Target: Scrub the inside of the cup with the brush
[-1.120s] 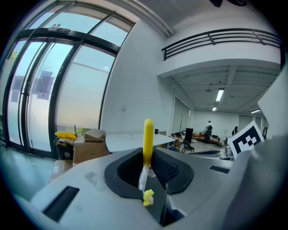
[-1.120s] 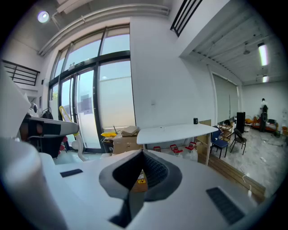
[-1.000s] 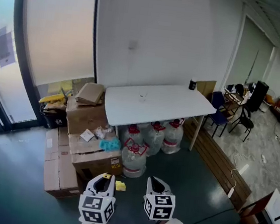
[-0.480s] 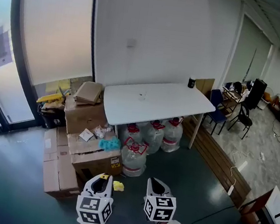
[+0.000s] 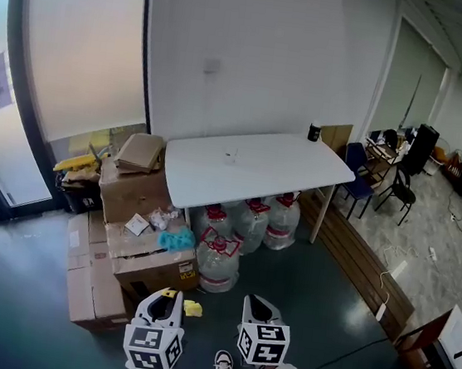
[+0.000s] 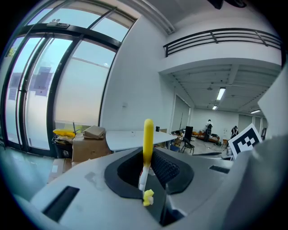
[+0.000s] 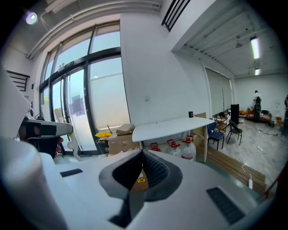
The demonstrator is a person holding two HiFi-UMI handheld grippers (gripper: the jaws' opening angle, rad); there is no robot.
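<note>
My left gripper (image 5: 165,298) is low in the head view, shut on a brush (image 6: 147,134) with a yellow handle and a white neck that stands upright between the jaws. My right gripper (image 5: 257,304) hangs beside it, jaws closed together with nothing between them (image 7: 141,168). Both are well short of the white table (image 5: 215,178), across the floor. On the table's middle stands a small clear thing (image 5: 231,155), too small to identify. A dark cup (image 5: 313,132) stands at its far right corner.
Large water bottles (image 5: 247,223) stand under the table. Stacked cardboard boxes (image 5: 131,217) with clutter stand to its left, by the glass wall. A wooden bench (image 5: 362,271) runs along the right, with chairs (image 5: 362,175) behind it. A shoe (image 5: 223,361) shows between the grippers.
The view has drifted, so the table and boxes sit slightly further left. The left gripper's cube has sunk a little in the frame. A shoe has come into view at the bottom.
</note>
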